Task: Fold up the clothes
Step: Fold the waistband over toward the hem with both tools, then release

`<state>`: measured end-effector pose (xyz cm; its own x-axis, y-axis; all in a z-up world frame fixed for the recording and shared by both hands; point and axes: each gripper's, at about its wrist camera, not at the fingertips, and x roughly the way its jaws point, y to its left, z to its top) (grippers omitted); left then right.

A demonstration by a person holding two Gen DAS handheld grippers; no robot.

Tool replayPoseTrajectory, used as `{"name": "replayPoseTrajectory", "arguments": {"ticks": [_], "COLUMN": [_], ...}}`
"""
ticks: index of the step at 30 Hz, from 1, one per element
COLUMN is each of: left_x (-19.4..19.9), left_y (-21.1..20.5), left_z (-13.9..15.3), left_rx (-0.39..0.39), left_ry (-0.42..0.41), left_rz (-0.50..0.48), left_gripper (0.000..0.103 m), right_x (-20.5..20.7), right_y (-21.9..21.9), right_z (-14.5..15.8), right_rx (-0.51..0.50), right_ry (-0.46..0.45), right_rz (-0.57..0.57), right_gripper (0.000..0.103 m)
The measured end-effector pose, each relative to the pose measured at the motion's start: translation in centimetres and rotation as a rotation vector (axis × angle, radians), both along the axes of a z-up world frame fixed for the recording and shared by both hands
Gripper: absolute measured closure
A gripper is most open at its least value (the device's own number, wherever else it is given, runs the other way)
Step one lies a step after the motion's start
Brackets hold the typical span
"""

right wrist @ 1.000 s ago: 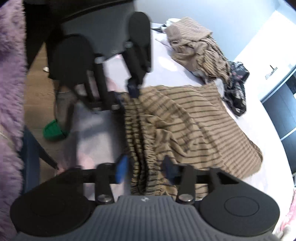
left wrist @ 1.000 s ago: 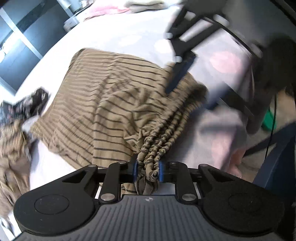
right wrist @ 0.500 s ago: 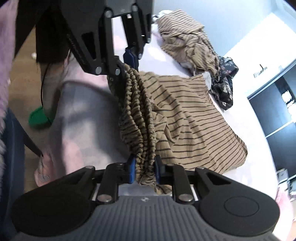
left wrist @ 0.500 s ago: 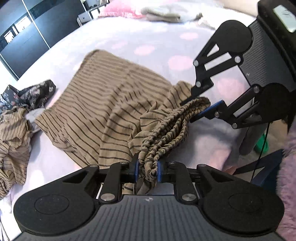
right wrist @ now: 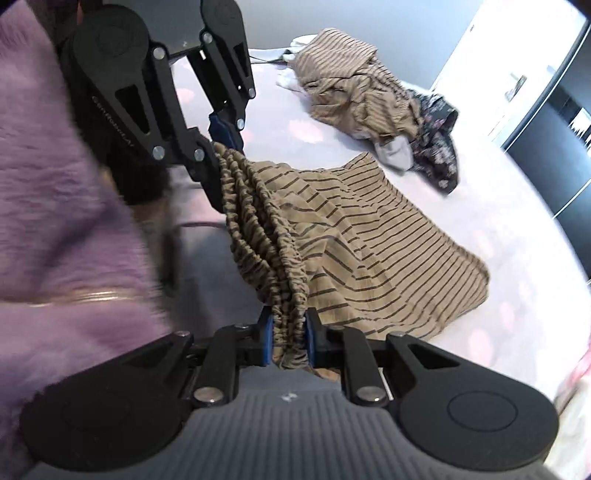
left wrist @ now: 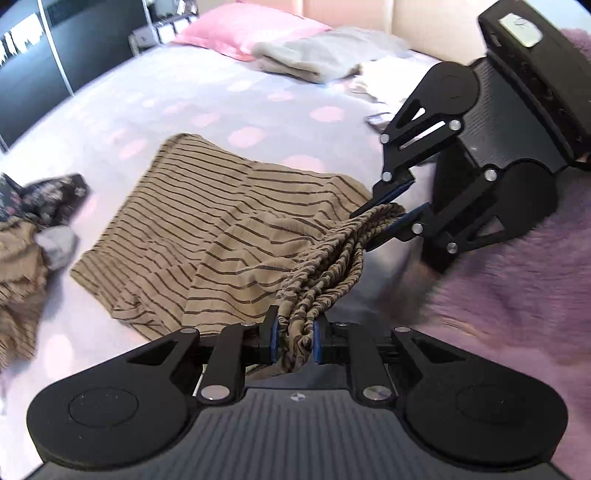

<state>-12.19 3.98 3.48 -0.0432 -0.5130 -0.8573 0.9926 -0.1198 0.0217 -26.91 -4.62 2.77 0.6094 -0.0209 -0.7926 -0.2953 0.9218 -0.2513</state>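
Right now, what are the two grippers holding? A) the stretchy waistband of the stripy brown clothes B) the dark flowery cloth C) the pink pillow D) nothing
A: the left gripper and the right gripper each pinch one end of the gathered waistband, with the fingers shut on it.

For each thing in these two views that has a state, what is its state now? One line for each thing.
left gripper: jaws shut on the gathered elastic waistband.
right gripper: jaws shut on the same waistband.
striped shorts: waistband lifted and bunched, the legs lie on the bed.
striped top: crumpled, not folded.
floral garment: crumpled beside it.
grey cloth: folded, beside the pink pillow.
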Motion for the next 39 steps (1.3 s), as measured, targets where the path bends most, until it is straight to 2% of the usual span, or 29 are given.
{"name": "replayPoseTrajectory", "arguments": {"ticks": [4, 12, 17, 22, 25, 30, 35, 39], "left_x": [0.2, 2.0, 4.7, 9.5, 12.5, 17.1, 19.4, 20.9], "left_y": [0.7, -0.2, -2.0, -5.7, -8.1, -11.7, -14.0, -15.7], "left_z": [0.6, 1.8, 3.5, 3.7, 3.0, 0.0, -3.4, -6.0], "left_rx": [0.026, -0.032, -0.087, -0.122, -0.125, -0.113, -0.073, -0.022], "left_ry": [0.065, 0.028, 0.006, 0.029, 0.037, 0.075, 0.088, 0.094], "left_rz": [0.002, 0.045, 0.094, 0.177, 0.233, 0.337, 0.404, 0.457], "left_gripper": [0.089, 0.088, 0.087, 0.086, 0.086, 0.086, 0.085, 0.083], "right_x": [-1.0, 1.1, 4.3, 9.2, 12.4, 17.5, 22.0, 24.2], "right_y": [-0.1, -1.4, -3.6, -7.3, -9.4, -12.0, -14.4, -15.4], "right_z": [0.9, 2.5, 3.7, 3.5, 2.7, 0.4, -2.7, -5.6], "right_rx": [0.059, -0.004, -0.035, -0.003, 0.013, 0.036, 0.115, 0.136], "right_ry": [-0.004, -0.091, -0.165, -0.197, -0.191, -0.148, -0.079, -0.039], "right_rz": [-0.016, -0.052, -0.097, -0.191, -0.227, -0.266, -0.339, -0.380], "right_gripper": [0.084, 0.083, 0.083, 0.083, 0.083, 0.083, 0.083, 0.082]}}
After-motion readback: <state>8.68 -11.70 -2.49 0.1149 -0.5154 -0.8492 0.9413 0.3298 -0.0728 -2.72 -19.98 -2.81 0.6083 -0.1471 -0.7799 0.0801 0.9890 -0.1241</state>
